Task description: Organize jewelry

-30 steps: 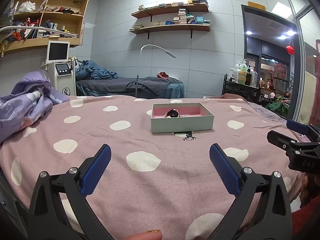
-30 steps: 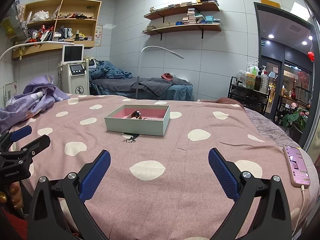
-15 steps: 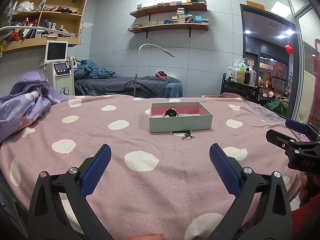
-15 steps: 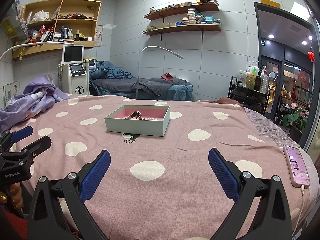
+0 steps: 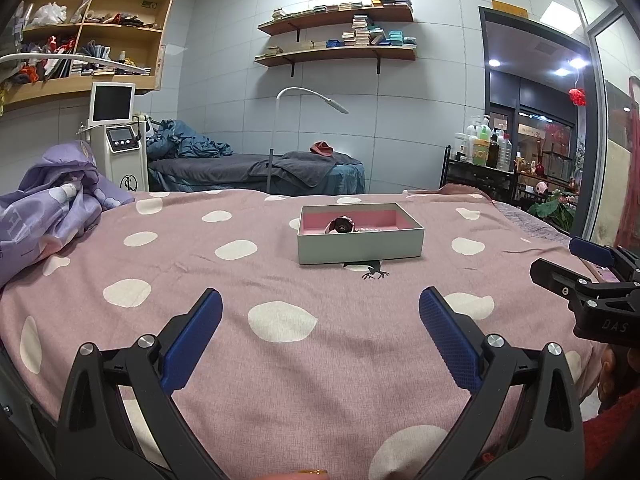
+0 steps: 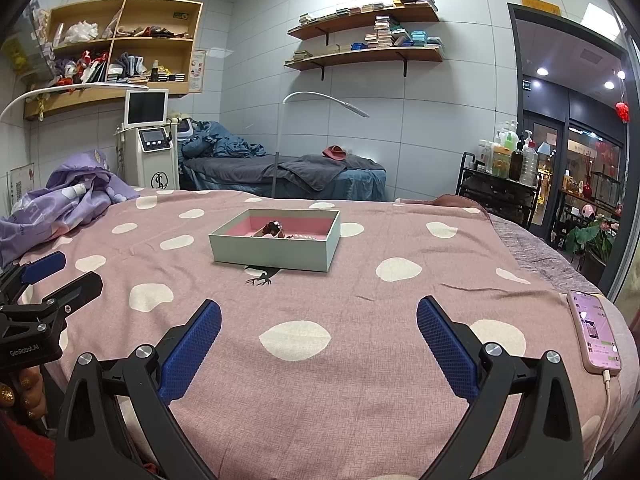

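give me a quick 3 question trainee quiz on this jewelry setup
1. True or false: the left gripper and the right gripper are both open and hold nothing.
2. Multiple choice: the phone lies A) inside the box, B) near the right edge of the bedspread, C) on the wall shelf.
3. Fill in: the box has a ____ lining.

Key: 1 true; 2 B; 3 pink
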`<state>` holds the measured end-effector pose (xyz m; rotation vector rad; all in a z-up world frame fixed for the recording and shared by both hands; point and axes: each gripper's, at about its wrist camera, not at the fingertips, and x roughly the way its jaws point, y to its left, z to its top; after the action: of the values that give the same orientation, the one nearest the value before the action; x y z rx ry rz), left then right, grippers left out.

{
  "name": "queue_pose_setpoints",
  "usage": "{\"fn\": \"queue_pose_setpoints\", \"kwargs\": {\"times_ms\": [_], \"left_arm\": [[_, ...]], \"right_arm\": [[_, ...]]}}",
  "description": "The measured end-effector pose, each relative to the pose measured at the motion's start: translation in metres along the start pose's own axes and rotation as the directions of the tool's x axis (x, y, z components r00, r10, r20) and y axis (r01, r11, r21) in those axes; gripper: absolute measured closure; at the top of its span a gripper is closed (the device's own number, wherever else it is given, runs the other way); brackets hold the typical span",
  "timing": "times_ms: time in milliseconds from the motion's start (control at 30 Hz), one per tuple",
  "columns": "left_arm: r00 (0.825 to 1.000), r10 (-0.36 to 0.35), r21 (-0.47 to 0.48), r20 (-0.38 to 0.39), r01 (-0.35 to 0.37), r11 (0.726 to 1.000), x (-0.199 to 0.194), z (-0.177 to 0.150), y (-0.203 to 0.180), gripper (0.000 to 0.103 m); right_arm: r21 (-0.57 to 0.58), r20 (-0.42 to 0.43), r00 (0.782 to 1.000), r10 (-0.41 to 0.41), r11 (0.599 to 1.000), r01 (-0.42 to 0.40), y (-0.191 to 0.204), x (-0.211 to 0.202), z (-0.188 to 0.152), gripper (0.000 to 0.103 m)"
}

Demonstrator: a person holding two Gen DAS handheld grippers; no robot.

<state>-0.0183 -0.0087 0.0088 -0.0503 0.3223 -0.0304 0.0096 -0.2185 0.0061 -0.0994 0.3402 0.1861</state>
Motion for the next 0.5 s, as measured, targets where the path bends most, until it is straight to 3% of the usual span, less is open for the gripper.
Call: {"fn": "queue_pose_setpoints", "kwargs": {"times_ms": [500], "left_arm": [[1.0, -0.006, 0.014, 0.016, 0.006, 1.0, -0.0023, -0.0009, -0.002, 0.006]], "right_arm": [[0.001, -0.001, 1.0, 0.0, 1.0, 0.0, 0.0, -0.0002, 0.0002, 0.007]]}}
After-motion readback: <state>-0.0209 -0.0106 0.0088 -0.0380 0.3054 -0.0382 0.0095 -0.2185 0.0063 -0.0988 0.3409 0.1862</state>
